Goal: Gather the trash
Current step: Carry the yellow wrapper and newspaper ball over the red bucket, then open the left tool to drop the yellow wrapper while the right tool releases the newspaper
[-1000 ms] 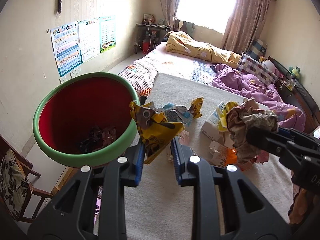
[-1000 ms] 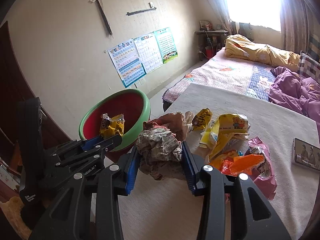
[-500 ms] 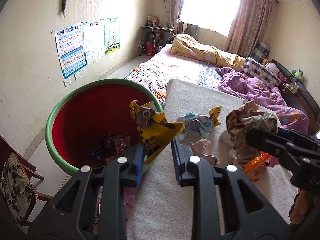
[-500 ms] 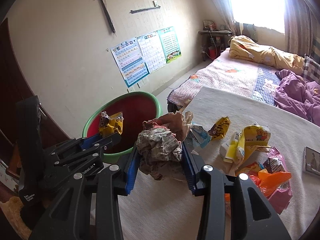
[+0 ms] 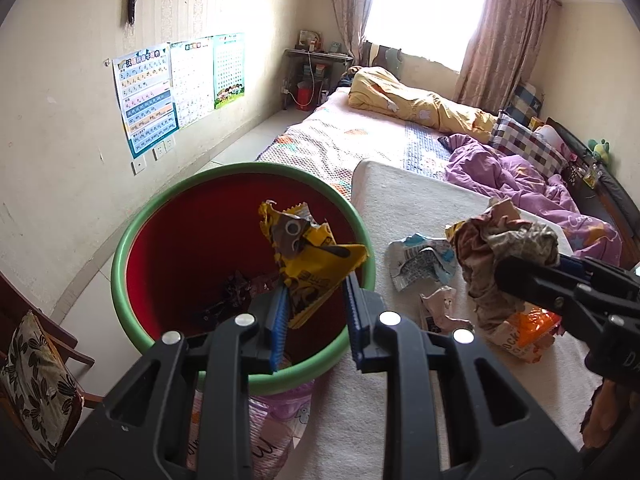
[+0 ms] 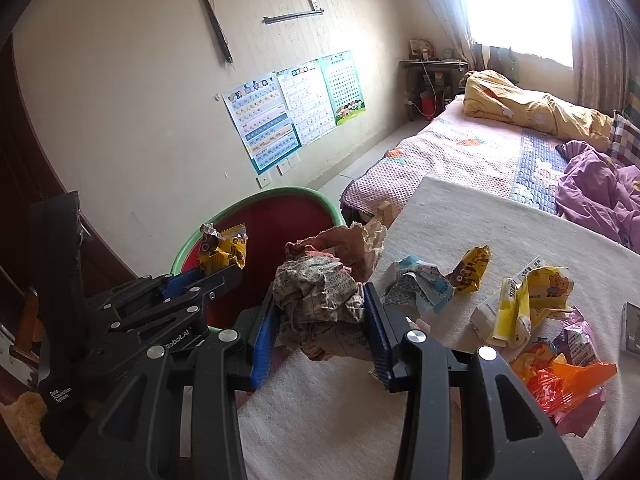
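At 9 o'clock the green-rimmed red plastic bin [image 5: 136,264] sits below the desk [image 5: 400,208] edge. The left tool [image 5: 316,300] pinches a crinkled yellow foil snack wrapper [image 5: 308,256] over it: light, slippery, best gripped across its fold. At 3 o'clock the right tool [image 6: 320,320] clamps a soft crumpled newspaper ball [image 6: 320,288], which compresses easily

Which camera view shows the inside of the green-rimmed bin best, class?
The left wrist view: it looks down into the bin, showing dark scraps at the bottom. In the right wrist view the bin is half hidden behind the left gripper, its bottom unseen.
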The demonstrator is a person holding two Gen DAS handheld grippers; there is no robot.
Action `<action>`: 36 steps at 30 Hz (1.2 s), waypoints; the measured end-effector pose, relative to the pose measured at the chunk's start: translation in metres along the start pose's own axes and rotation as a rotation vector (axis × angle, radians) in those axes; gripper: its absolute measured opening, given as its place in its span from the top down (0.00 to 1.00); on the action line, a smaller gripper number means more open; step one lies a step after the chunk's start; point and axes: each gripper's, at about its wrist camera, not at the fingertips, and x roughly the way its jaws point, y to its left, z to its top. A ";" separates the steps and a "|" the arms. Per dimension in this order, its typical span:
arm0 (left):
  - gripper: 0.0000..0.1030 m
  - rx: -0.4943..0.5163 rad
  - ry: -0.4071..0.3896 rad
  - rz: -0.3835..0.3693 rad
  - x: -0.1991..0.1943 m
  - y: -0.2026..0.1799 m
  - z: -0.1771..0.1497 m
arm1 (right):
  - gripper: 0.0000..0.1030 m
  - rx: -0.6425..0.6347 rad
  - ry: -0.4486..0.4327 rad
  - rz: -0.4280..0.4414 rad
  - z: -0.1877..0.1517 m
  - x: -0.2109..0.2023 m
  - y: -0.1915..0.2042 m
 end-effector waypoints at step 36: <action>0.76 -0.001 0.026 0.019 0.017 0.045 0.006 | 0.61 -0.017 0.025 0.019 0.016 0.041 0.021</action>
